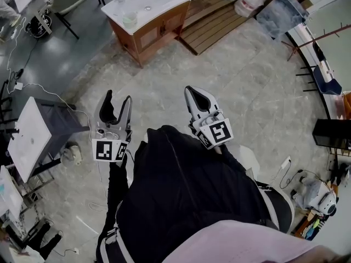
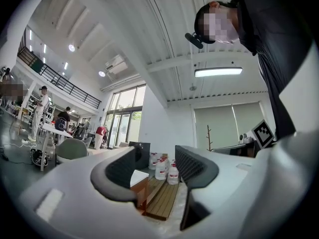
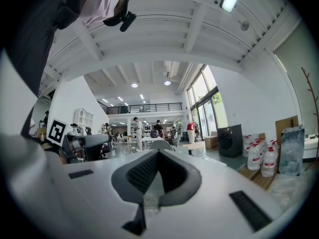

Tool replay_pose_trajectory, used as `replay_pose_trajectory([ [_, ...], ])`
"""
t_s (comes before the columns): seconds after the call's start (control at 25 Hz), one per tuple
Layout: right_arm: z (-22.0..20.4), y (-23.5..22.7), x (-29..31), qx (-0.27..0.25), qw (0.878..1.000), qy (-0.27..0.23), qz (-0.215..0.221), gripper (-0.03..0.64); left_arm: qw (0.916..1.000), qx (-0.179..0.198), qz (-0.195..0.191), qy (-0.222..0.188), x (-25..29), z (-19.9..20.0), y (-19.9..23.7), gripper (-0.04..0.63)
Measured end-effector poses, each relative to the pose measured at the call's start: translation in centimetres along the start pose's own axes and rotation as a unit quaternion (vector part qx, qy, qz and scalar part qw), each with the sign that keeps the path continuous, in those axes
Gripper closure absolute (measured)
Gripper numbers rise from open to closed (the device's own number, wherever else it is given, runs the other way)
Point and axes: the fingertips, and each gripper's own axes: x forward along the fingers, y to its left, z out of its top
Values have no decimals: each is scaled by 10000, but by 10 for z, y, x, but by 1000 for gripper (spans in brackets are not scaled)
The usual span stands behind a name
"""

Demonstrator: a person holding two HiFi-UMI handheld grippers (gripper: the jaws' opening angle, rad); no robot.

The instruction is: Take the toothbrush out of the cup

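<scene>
Dark jacket [image 1: 181,190] fills the lower centre. Above it, the left gripper [image 1: 119,96] stands open and empty, the right gripper [image 1: 190,90] closed on nothing. The cup [image 1: 130,18] sits on the washbasin [image 1: 162,0] at the top, toothbrush indiscernible.

Open floor [image 1: 164,73] is lying between the left gripper [image 1: 119,96], the right gripper [image 1: 190,90] and the washstand [image 1: 151,37], with nothing standing there. A wooden pallet [image 1: 211,18] is flanking the washstand's right side.

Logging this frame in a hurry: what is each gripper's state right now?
Left grey two-jaw gripper: open, nothing between its jaws.
Right grey two-jaw gripper: shut, holding nothing.
</scene>
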Motion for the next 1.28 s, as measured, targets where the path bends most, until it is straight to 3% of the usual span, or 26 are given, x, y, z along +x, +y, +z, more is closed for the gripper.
replay_pose_trajectory([
  [0.28, -5, -37, -11, 18, 9999, -32, 117, 615, 9999, 126, 72, 31, 26, -10, -19, 342],
  [0.52, -8, -57, 19, 60, 9999, -100, 96, 615, 9998, 32, 110, 179, 50, -26, 3, 336],
  [0.72, -15, -77, 79, -49, 9999, -127, -16, 615, 9999, -18, 100, 128, 89, -42, 59, 336],
  [1.28, -4, -117, 328, -437, 9980, -17, -458, 615, 9972, -338, -549, 370, 237, -81, 268, 313],
])
